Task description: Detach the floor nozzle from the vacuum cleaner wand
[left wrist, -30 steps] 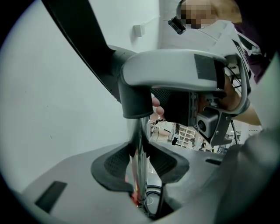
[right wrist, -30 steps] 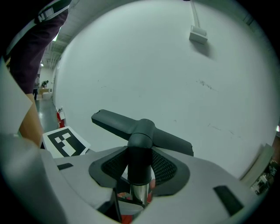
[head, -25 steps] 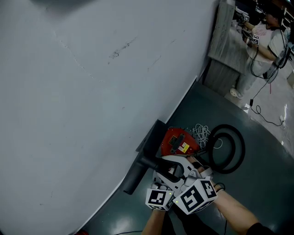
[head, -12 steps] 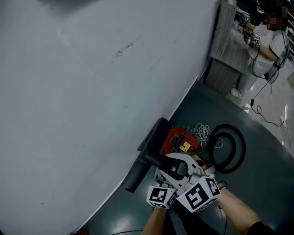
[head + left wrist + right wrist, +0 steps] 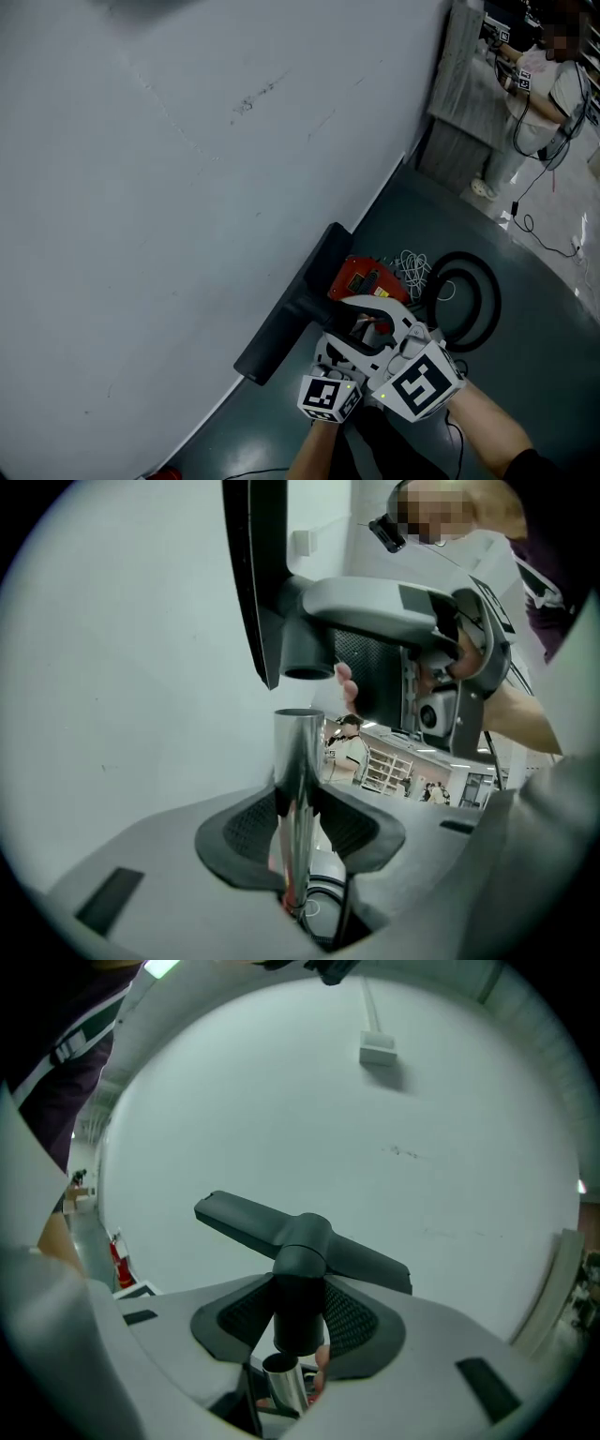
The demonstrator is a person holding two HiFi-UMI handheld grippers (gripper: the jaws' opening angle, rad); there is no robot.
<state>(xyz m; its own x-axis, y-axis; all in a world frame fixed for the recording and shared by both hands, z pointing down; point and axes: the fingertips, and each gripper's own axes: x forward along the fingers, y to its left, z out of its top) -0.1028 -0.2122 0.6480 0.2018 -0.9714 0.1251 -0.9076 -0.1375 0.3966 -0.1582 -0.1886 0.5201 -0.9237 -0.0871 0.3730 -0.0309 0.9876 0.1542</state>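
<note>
Grip, left gripper [image 5: 300,819]: clamps metal wand [image 5: 298,752], bracing it against the pull | right gripper [image 5: 300,1321]: pinches floor nozzle [image 5: 305,1237] by its neck to draw it off | joint: parted, small gap between nozzle socket and wand tip | beyond: nozzle near pale wall [image 5: 375,1147]

Head view: from above, steeply down the white wall [image 5: 169,187] onto the dark floor [image 5: 534,375]; the farthest view.
Left gripper view: close, along its own jaws and the steel wand [image 5: 298,780].
Right gripper view: close, along its own jaws, facing the wall.
Shared: the floor nozzle [image 5: 281,328] shows in all three.
</note>
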